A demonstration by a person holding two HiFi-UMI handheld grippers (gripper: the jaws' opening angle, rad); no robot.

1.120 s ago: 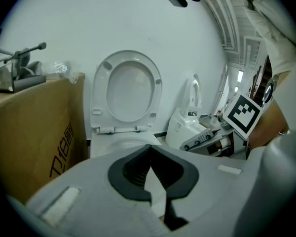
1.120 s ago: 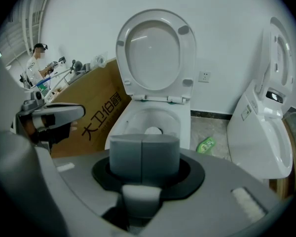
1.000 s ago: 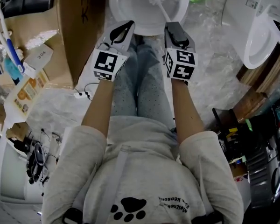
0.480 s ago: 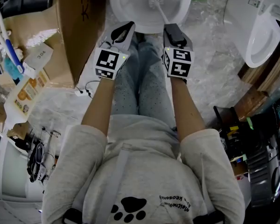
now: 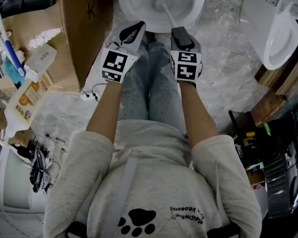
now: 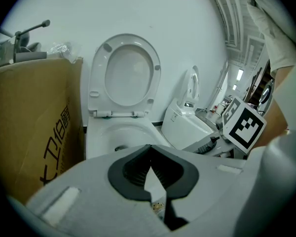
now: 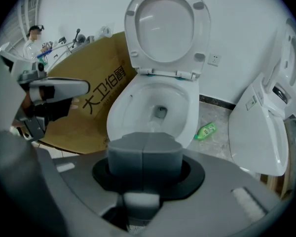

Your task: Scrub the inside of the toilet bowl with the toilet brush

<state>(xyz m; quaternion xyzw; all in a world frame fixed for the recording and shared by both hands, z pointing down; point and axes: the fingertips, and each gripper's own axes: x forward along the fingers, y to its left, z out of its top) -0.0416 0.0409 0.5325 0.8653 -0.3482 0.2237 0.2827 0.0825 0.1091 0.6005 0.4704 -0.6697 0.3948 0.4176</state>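
The brown cardboard box (image 5: 84,38) stands upright on the floor, just beside the left of the white ceramic toilet bowl (image 5: 126,6). The bowl lies directly ahead of me, and its white oval seat and lid (image 7: 163,28) are raised upright against the wall. A second white toilet (image 5: 270,29) stands to the right, apart from the first. My left gripper (image 5: 134,29) is near the bowl's front rim. Its dark jaws are closed tip to tip with nothing between them, as the left gripper view confirms. My right gripper (image 5: 179,31) is at the same rim with its jaws clamped together on the handle of the white toilet brush (image 5: 168,13). The handle slants up and left from the jaws. The round bristle head sits inside the bowl, near the basin's centre. A small green plastic bottle (image 7: 205,131) lies on the floor between the two toilets.
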